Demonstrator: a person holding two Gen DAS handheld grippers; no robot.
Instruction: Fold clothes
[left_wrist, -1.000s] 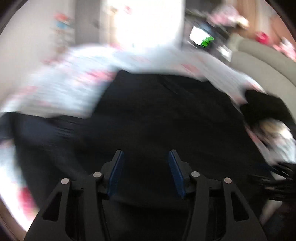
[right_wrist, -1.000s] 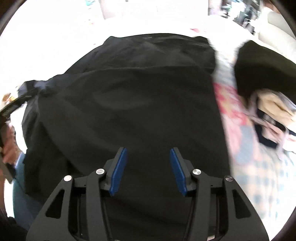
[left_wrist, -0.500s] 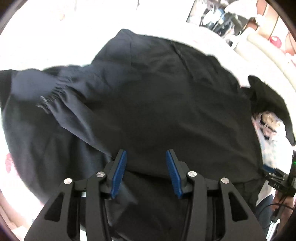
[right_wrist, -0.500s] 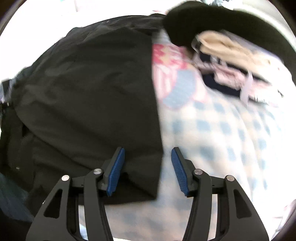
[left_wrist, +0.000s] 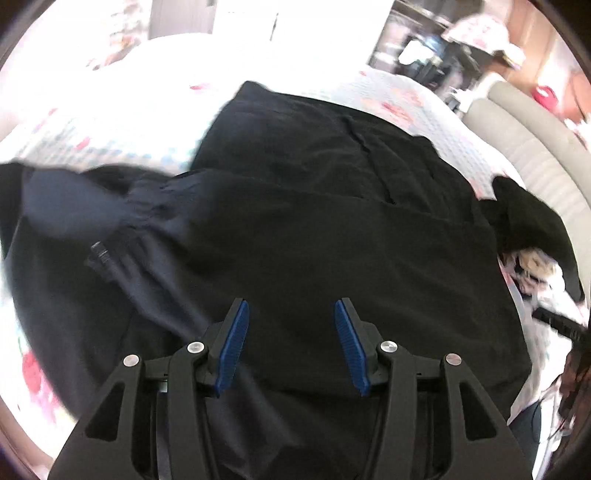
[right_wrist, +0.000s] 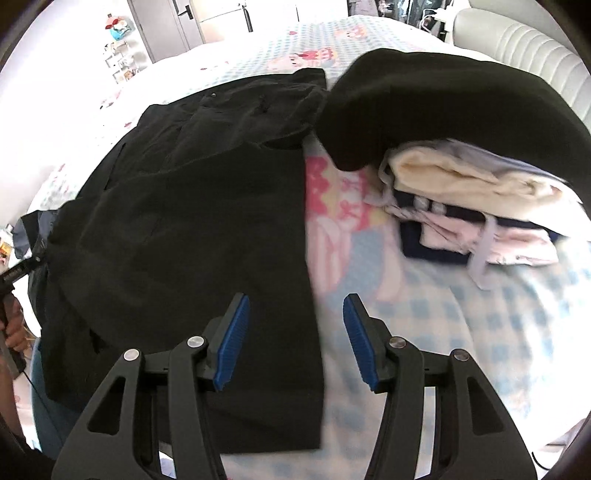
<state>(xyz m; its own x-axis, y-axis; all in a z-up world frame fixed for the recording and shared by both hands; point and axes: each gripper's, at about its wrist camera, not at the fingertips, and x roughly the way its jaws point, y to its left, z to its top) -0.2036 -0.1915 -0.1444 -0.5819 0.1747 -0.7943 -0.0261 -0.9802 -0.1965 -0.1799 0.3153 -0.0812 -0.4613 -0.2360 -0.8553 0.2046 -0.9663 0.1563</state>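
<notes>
Both tongs hang spread and empty over the black garment (right_wrist: 207, 229) on the bed (right_wrist: 461, 332): the left tongs (left_wrist: 288, 343) above its middle, the right tongs (right_wrist: 295, 339) astride its straight right edge. It lies partly doubled over, a sleeve (left_wrist: 122, 229) bunched at its left. A further fold likely needs that edge pinched. A folded stack (right_wrist: 469, 206) sits far right.

Everything sits on a bed with a blue-checked cartoon-print sheet (right_wrist: 424, 295). A black garment (right_wrist: 192, 229) lies spread flat across its left part. Just to the right there's a stack of folded clothes (right_wrist: 480, 210), cream, pink and navy pieces, with a black garment draped over the top (right_wrist: 443, 99).
</notes>
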